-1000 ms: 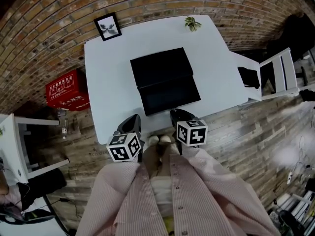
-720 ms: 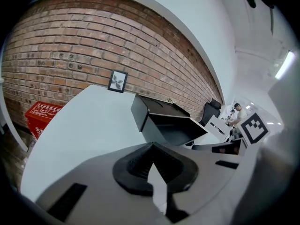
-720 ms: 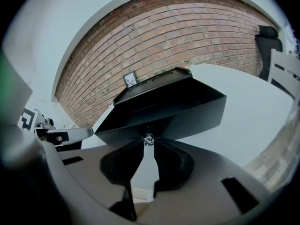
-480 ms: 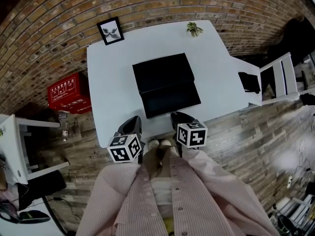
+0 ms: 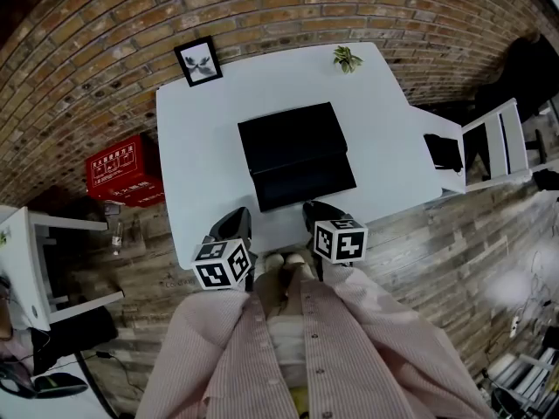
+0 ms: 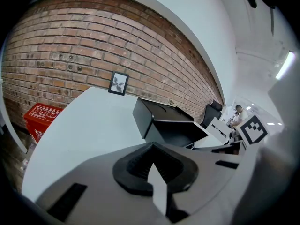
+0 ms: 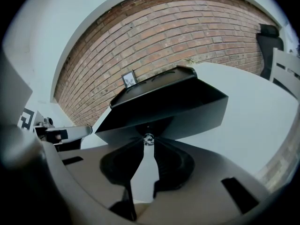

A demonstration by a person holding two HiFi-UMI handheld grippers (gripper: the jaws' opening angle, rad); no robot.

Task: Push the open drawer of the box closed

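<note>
A black box (image 5: pixel 290 138) stands mid-table, and its open drawer (image 5: pixel 304 180) juts out toward me. My right gripper (image 5: pixel 311 206) is at the middle of the drawer's front. In the right gripper view the fingertips (image 7: pixel 148 142) close on the small shiny drawer knob (image 7: pixel 148 138) on the front panel (image 7: pixel 187 121). My left gripper (image 5: pixel 234 223) hovers at the table's near edge, left of the drawer and apart from it. It is shut (image 6: pixel 151 144) with nothing in it, and the box (image 6: pixel 161 121) lies ahead to its right.
On the white table (image 5: pixel 192 164), a framed picture (image 5: pixel 197 61) and a small plant (image 5: pixel 347 58) stand at the back by the brick wall. A red box (image 5: pixel 122 171) sits on the floor at left. White chairs stand at right (image 5: pixel 498 138) and left (image 5: pixel 35 260).
The head camera has tilted a little, so the table sits lower in the picture. Both grippers and the drawer keep their places.
</note>
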